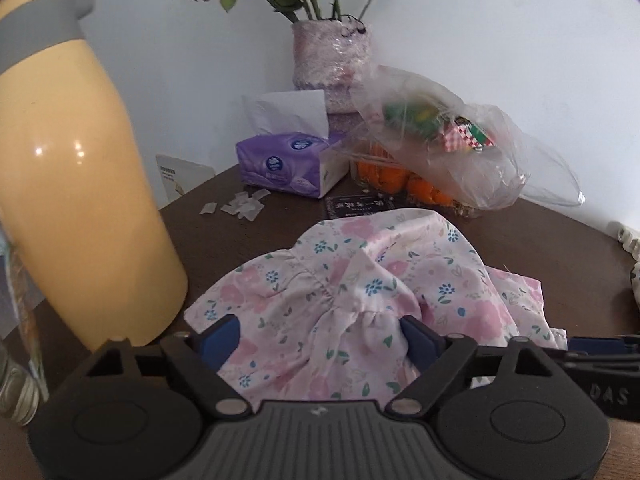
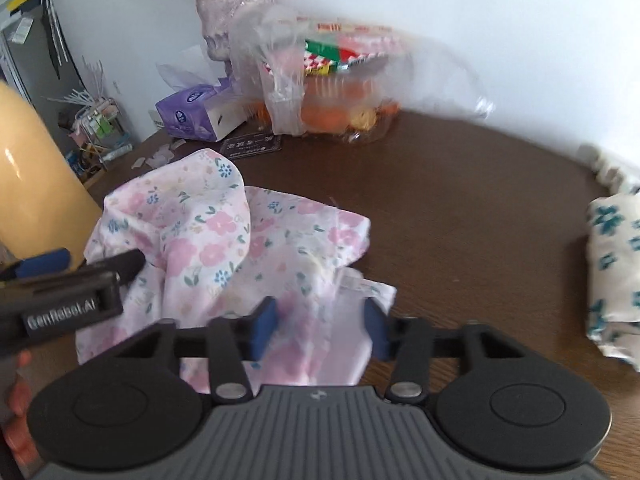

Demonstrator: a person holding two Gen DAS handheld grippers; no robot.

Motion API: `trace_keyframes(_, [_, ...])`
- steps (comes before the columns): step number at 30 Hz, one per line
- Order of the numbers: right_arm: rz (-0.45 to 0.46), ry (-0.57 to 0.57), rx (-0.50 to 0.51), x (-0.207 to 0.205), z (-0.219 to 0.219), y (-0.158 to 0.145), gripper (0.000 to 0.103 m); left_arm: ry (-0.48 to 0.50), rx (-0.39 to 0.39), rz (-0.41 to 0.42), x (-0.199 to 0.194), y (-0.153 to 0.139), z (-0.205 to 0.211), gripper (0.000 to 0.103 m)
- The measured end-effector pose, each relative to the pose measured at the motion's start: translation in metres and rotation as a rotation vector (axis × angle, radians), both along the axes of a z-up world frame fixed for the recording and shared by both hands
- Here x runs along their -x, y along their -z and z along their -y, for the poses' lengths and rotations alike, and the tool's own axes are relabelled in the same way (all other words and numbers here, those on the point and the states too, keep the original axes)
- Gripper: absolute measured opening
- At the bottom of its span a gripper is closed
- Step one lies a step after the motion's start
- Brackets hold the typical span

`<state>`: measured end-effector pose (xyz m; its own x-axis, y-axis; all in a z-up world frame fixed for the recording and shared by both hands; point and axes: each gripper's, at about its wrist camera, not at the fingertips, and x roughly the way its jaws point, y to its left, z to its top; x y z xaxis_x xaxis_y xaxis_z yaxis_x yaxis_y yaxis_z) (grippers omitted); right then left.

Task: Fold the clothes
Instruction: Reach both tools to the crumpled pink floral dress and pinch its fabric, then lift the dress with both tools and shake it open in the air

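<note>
A pink floral garment (image 1: 360, 272) lies crumpled on the dark brown table (image 1: 560, 240). My left gripper (image 1: 322, 334) stands over its near edge with its jaws wide apart. Fabric fills the gap between them and drapes over the left blue pad (image 1: 224, 336). In the right wrist view the same garment (image 2: 208, 232) bunches up to the left. My right gripper (image 2: 320, 330) has a blurred fold of it between its blue pads (image 2: 264, 326), which stand a narrower gap apart. The left gripper (image 2: 96, 260) reaches in from the left edge, with a hand (image 2: 16, 400) behind it.
A tall yellow flask (image 1: 72, 184) stands close on the left. At the back are a purple tissue box (image 1: 288, 164), a vase of flowers (image 1: 332, 64), a plastic bag of snacks and oranges (image 1: 440, 140), a black card (image 1: 356, 206) and paper scraps (image 1: 244, 206). A folded blue-flowered cloth (image 2: 616, 272) lies far right.
</note>
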<state>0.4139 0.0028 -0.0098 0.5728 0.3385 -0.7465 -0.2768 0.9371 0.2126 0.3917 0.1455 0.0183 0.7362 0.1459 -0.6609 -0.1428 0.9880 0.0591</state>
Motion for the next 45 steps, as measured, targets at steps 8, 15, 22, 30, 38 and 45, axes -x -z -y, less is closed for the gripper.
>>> trace_keyframes(8, [0.034, -0.056, -0.068, 0.002, 0.003, -0.016, 0.001, 0.113, 0.060, -0.020, 0.000, 0.001, -0.009, 0.006])
trace_keyframes(15, [0.171, -0.067, -0.096, 0.024, 0.019, -0.075, 0.001, 0.115, 0.011, 0.103, 0.030, -0.051, -0.015, 0.004])
trace_keyframes(22, [0.375, -0.085, -0.099, 0.103, 0.086, -0.155, 0.001, 0.220, -0.055, 0.273, 0.141, -0.119, -0.023, 0.004])
trace_keyframes(30, [0.284, -0.161, 0.063, 0.250, 0.166, -0.122, 0.001, 0.482, -0.099, 0.089, 0.289, -0.054, 0.015, 0.004])
trace_keyframes(38, [-0.004, -0.173, 0.103, 0.336, 0.197, -0.028, 0.001, 0.553, -0.064, -0.122, 0.354, 0.018, 0.046, 0.005])
trace_keyframes(45, [-0.049, -0.103, 0.019, 0.353, 0.227, -0.029, 0.025, 0.516, -0.065, -0.119, 0.361, 0.000, 0.041, 0.059])
